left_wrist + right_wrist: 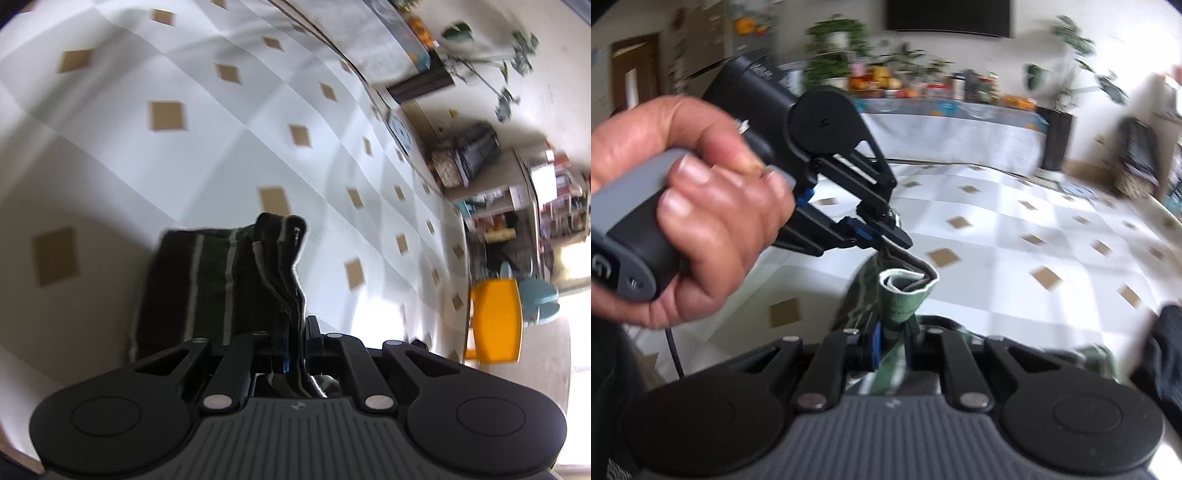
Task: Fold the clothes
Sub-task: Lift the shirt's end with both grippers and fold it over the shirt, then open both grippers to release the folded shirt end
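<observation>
A dark green garment with pale stripes (207, 280) hangs folded in several layers above the white tablecloth (221, 122) with tan diamonds. My left gripper (293, 328) is shut on the garment's bunched edge, which rises between its jaws. In the right wrist view the same garment (905, 295) shows a lighter green side with a white hem, and my right gripper (895, 332) is shut on it. A hand (683, 206) holds the left gripper (894, 230) just above and left, its jaws pinching the cloth's upper edge. Both grippers hold the garment close together.
A yellow chair (495, 317) and a blue stool (539, 295) stand past the table's edge. A second table (953, 129) with fruit and plants lies behind. Dark cloth (1163, 354) lies at the right edge of the right wrist view. Shelves (554, 199) stand by the wall.
</observation>
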A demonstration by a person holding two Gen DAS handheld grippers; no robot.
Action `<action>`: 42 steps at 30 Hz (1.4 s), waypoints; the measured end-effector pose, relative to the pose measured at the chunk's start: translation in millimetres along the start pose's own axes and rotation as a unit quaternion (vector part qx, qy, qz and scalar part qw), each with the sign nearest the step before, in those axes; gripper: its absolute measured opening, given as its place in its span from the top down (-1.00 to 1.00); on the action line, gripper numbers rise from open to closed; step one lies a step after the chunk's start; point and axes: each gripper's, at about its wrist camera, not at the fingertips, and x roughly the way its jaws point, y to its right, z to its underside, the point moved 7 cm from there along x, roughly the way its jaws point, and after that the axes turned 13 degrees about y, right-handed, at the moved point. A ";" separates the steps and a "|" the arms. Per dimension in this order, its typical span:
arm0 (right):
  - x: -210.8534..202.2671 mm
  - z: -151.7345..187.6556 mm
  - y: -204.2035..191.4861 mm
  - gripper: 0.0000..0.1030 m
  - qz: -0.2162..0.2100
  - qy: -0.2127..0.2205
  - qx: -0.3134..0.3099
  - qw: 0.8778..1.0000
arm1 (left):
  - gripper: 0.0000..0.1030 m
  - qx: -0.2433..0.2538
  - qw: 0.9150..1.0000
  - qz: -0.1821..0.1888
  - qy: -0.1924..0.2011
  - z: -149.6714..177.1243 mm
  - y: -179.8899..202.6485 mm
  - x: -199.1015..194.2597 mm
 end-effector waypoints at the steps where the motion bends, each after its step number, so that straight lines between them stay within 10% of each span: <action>1: -4.1 0.2 8.8 0.79 0.010 -0.001 0.012 1.000 | 0.90 0.007 1.000 0.003 -0.006 6.0 8.3 4.7; 16: -38.4 30.5 105.1 0.74 0.159 -0.050 0.160 0.973 | 0.89 0.099 0.984 0.021 -0.144 99.3 88.9 77.5; 23: -43.4 51.1 121.3 0.32 0.213 -0.079 0.211 0.951 | 0.37 0.121 0.971 0.025 -0.204 126.6 99.3 88.5; 30: -45.6 55.7 135.7 0.13 0.235 -0.070 0.236 0.940 | 0.25 0.145 0.971 0.052 -0.183 113.4 111.4 66.0; 42: -31.9 61.8 149.1 -0.10 0.234 -0.052 0.255 0.937 | 0.13 0.140 0.983 -0.038 -0.109 69.4 15.0 23.3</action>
